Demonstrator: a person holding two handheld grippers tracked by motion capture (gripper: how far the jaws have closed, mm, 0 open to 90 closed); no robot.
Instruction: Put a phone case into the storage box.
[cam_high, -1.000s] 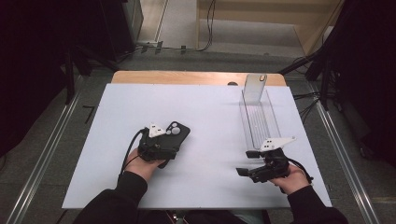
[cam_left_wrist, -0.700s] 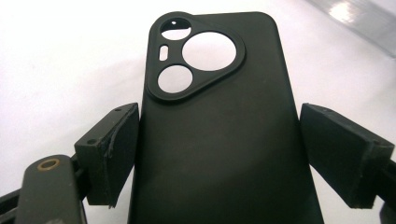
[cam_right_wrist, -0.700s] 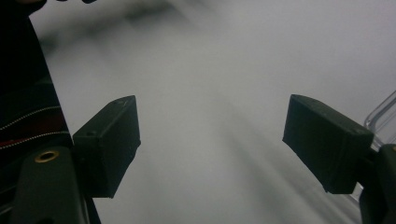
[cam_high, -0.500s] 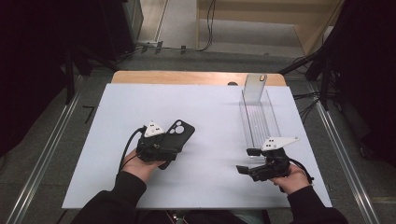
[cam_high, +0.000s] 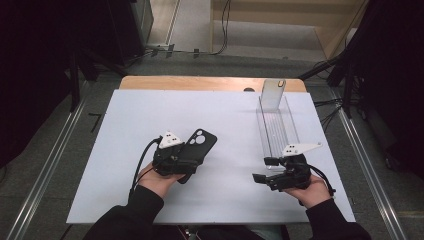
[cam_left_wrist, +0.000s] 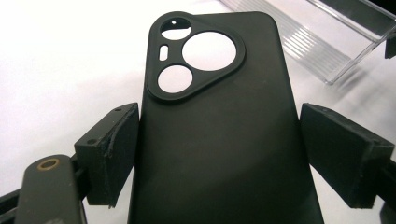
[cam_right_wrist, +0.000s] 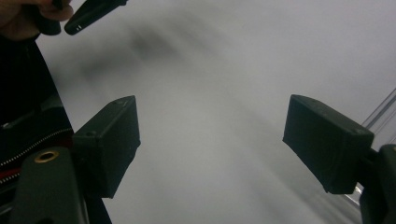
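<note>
The phone case (cam_left_wrist: 219, 135) sits clamped by its long edges in the left tool (cam_high: 176, 159), back upward, ready for carrying. The right tool (cam_high: 270, 172) waits wide open and empty near the tabletop's (cam_high: 125, 115) right front corner, beside the clear tray (cam_high: 277, 127).

**Black phone case, camera side up**

The phone case (cam_left_wrist: 219, 130) is matte black and soft-looking, with its back facing up. A raised corner panel holds three round camera holes and one small slot. It sits left of the middle of the white tabletop (cam_high: 125, 125), nearer the front edge, camera end pointing toward the far edge.
</note>
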